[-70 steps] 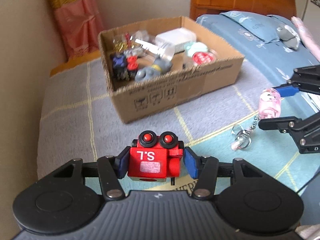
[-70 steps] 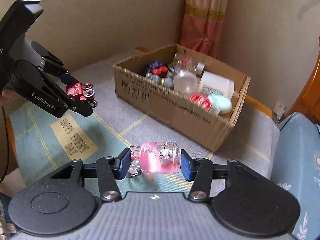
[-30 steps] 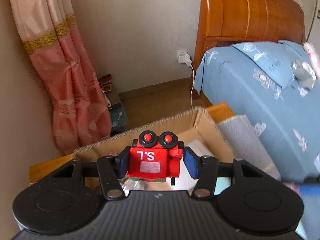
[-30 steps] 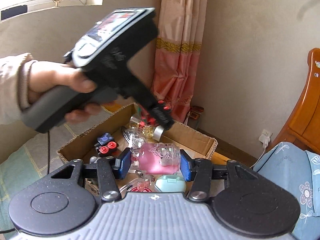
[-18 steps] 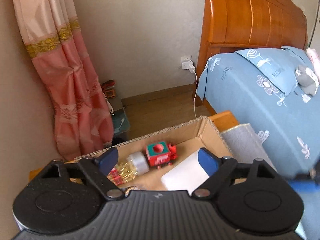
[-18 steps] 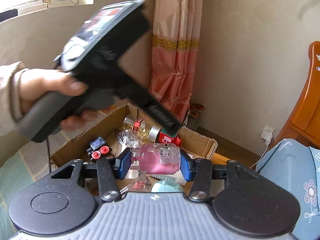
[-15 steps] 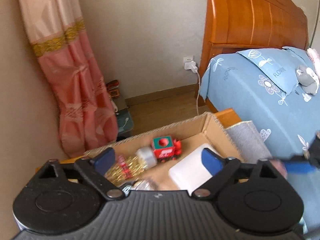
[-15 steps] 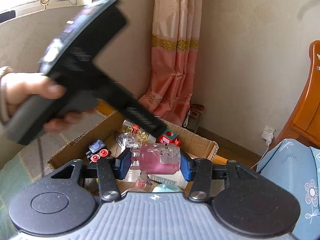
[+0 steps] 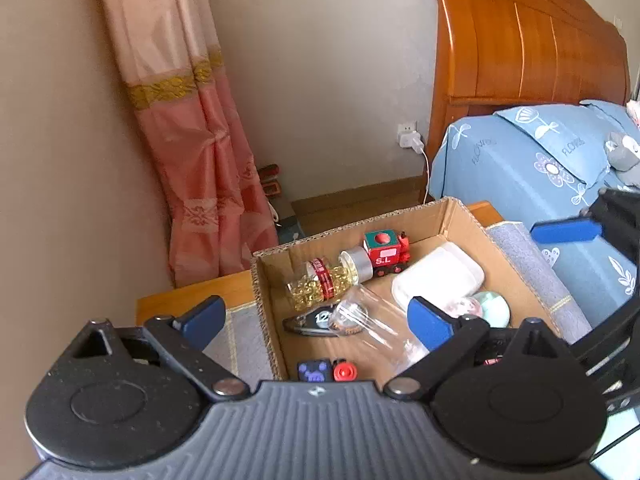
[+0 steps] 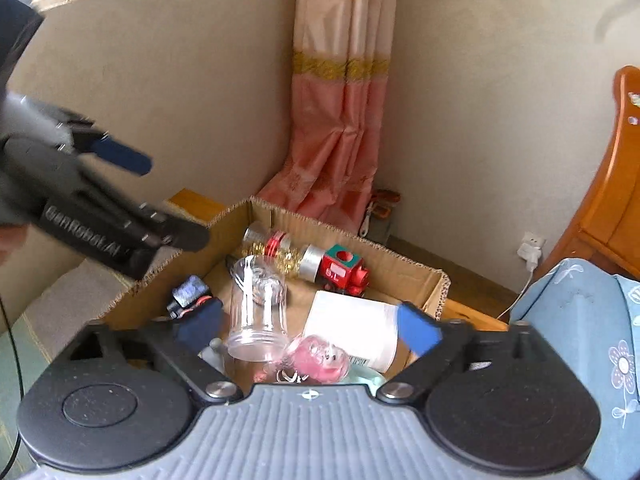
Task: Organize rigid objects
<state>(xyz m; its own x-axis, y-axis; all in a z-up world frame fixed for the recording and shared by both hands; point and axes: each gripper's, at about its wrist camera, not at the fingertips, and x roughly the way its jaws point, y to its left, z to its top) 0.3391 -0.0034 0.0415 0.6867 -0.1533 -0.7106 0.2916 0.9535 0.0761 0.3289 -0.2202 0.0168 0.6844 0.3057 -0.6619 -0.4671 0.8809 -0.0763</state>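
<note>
Cardboard box (image 10: pixel 424 276) below both claws, each opening!
Right claw (image 10: pixel 310 330) is empty over pink bottle (image 10: pixel 320 358); left claw (image 9: pixel 316 320) is empty, red train (image 9: pixel 386 254) ahead.

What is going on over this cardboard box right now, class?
A person is sorting small toys and bottles into a cardboard box with two handheld grippers. Both the left gripper and the right gripper hover over the box, jaws opening, nothing between them. The red toy train lies at the far wall beside a bottle of yellow capsules; the pink bottle charm lies under the right gripper.
</note>
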